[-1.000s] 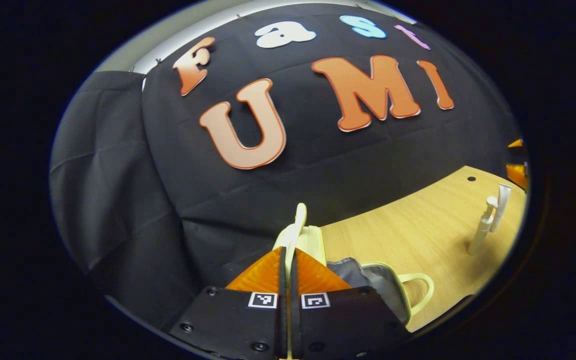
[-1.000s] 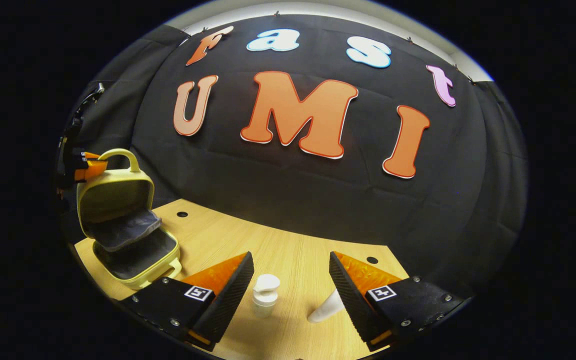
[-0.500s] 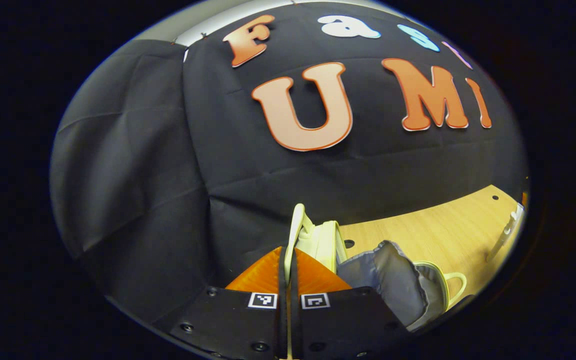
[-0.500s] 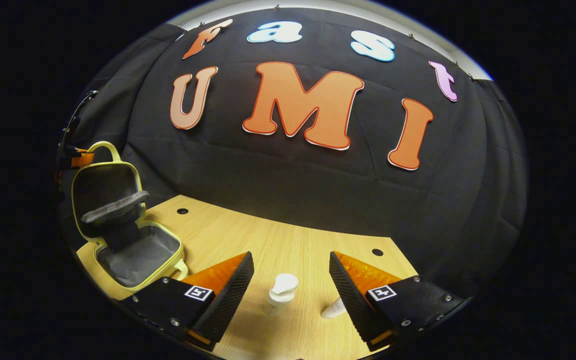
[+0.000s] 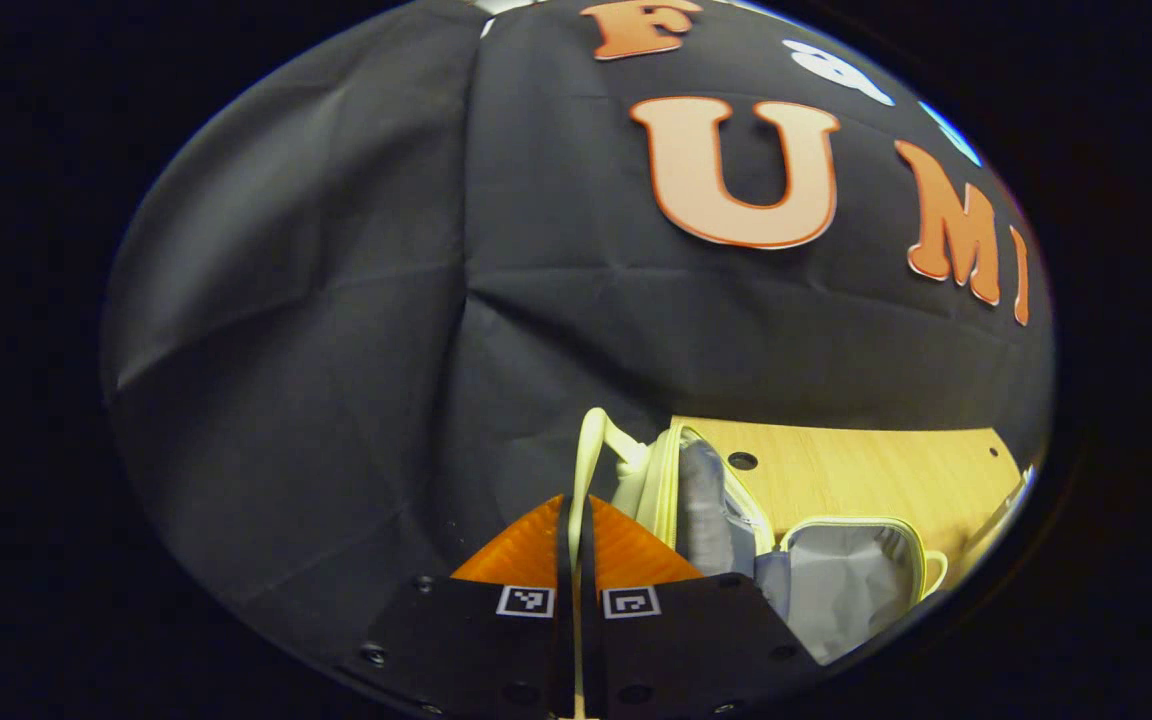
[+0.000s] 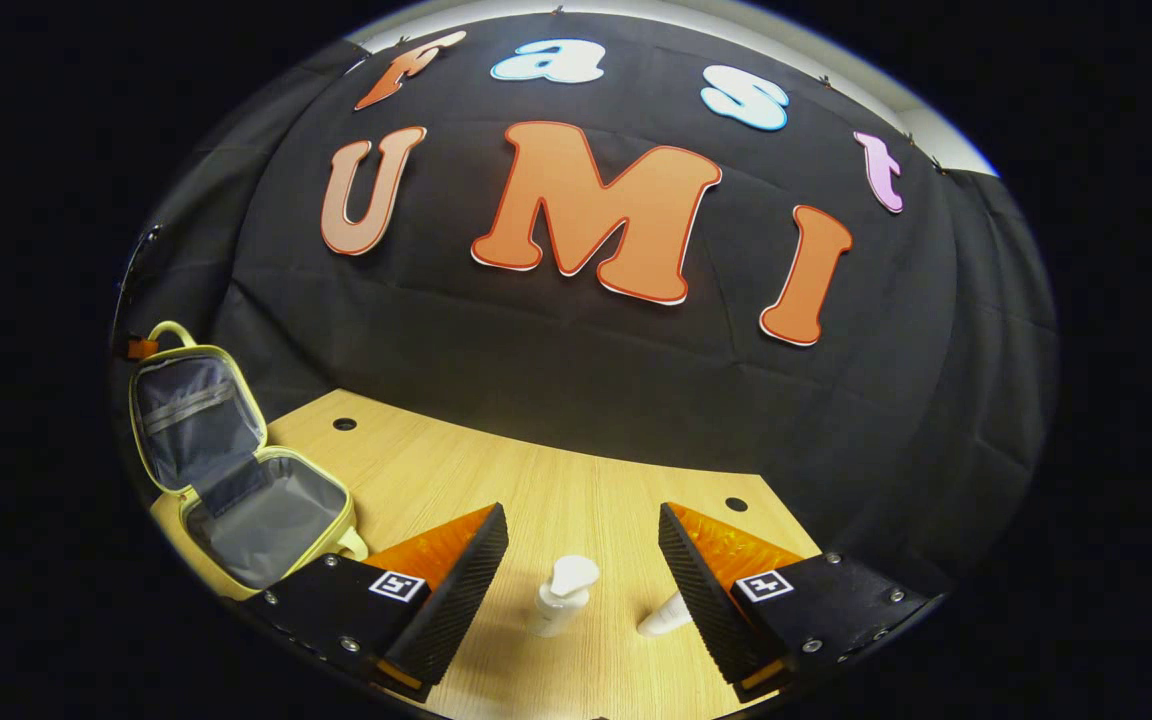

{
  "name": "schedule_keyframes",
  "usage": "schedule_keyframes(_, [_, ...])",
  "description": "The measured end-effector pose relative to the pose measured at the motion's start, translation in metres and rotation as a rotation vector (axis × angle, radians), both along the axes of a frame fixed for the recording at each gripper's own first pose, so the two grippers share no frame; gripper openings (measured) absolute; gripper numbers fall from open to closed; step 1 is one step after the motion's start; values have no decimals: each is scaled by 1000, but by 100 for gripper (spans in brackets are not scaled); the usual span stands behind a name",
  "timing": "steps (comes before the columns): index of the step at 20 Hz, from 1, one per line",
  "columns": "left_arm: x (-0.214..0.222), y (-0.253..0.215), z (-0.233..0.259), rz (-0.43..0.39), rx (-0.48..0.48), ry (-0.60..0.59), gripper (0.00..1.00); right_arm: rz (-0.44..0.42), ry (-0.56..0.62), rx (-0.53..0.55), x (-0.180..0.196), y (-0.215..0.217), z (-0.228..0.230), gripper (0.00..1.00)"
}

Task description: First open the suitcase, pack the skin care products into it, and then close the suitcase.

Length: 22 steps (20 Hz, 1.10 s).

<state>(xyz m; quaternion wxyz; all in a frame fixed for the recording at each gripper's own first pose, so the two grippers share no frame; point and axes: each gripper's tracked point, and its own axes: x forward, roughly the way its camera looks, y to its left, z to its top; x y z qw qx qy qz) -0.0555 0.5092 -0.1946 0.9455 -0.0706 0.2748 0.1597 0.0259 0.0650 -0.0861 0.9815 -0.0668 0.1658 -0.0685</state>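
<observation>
The pale yellow suitcase (image 6: 236, 470) stands open at the table's left, with its lid (image 6: 191, 420) upright and its grey-lined base (image 6: 266, 515) flat. My left gripper (image 5: 576, 510) is shut on the lid's handle (image 5: 591, 450), holding the lid (image 5: 681, 490) up above the base (image 5: 851, 580). In the right gripper view the left gripper (image 6: 141, 347) shows at that handle. My right gripper (image 6: 581, 520) hangs open over the table. A white pump bottle (image 6: 561, 595) stands between its fingers, touching neither. A white tube (image 6: 666, 615) lies by the right finger.
The wooden table (image 6: 556, 500) has small round holes (image 6: 344, 424) near its back edge, another (image 6: 735, 504) to the right. The black cloth wall rises close behind the table and the suitcase. Bare wood lies between the suitcase and the bottle.
The left gripper has swung the lid from half raised to upright. The grey inner flap has dropped back flat against the lid. The right gripper has barely moved.
</observation>
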Motion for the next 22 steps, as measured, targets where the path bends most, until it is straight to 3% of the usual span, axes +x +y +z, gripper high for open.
schedule_keyframes(6, [-19,40,-82,150,-7,163,16,-33,1,3,1,-7,5,97])
schedule_keyframes(7, [-14,43,-83,162,-10,155,19,-37,2,1,1,-9,5,97])
schedule_keyframes(12, [1,21,-42,158,-12,78,15,-50,0,-3,2,-18,5,97])
schedule_keyframes(14, [9,7,-13,142,11,16,27,-44,-10,-1,2,-22,7,97])
schedule_keyframes(17, [16,-20,41,98,72,-71,64,-35,-31,-2,5,-28,11,97])
schedule_keyframes(20, [25,-61,91,53,100,-163,72,-33,-62,19,6,-37,17,97])
schedule_keyframes(22, [28,-95,114,14,111,-206,87,-30,-79,28,6,-45,19,97])
